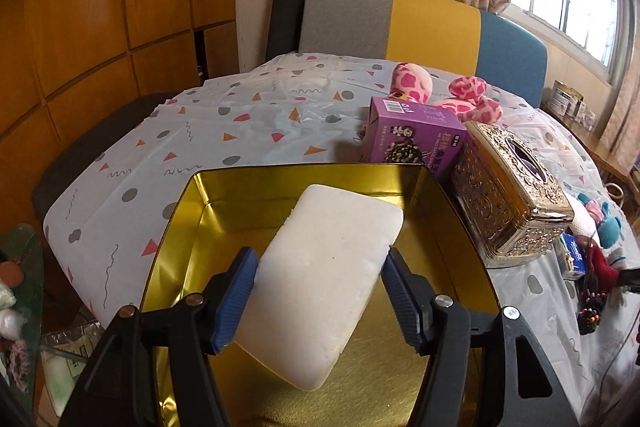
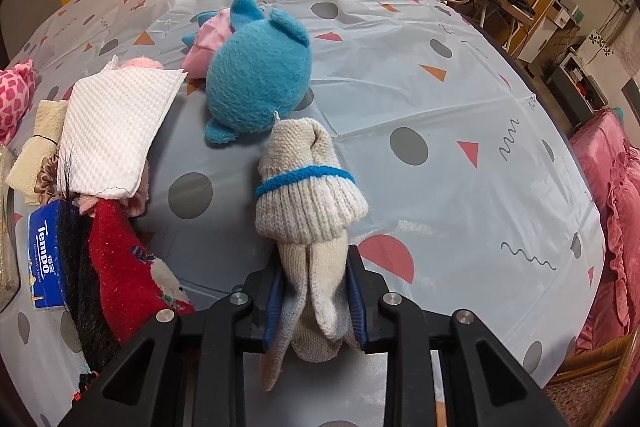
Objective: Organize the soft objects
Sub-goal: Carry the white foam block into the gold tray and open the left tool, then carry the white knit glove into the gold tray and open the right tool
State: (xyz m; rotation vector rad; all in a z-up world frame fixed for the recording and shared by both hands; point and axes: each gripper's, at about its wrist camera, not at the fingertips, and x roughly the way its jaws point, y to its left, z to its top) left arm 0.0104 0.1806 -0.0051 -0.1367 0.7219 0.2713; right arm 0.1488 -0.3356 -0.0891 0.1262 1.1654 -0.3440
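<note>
Over the gold tin [image 1: 192,219], the left gripper [image 1: 320,291] loosely brackets a light, squashy white sponge [image 1: 320,279]; the right gripper [image 2: 314,301] pinches a limp knit sock [image 2: 308,195] mid-body.

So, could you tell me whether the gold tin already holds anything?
Empty: the gold tin shows only bare floor and walls; the white sponge hangs above it between the left gripper's pads.

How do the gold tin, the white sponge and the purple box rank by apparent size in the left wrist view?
1. gold tin
2. white sponge
3. purple box

The sponge is nearest the camera, so its lead over the box is uncertain.
</note>
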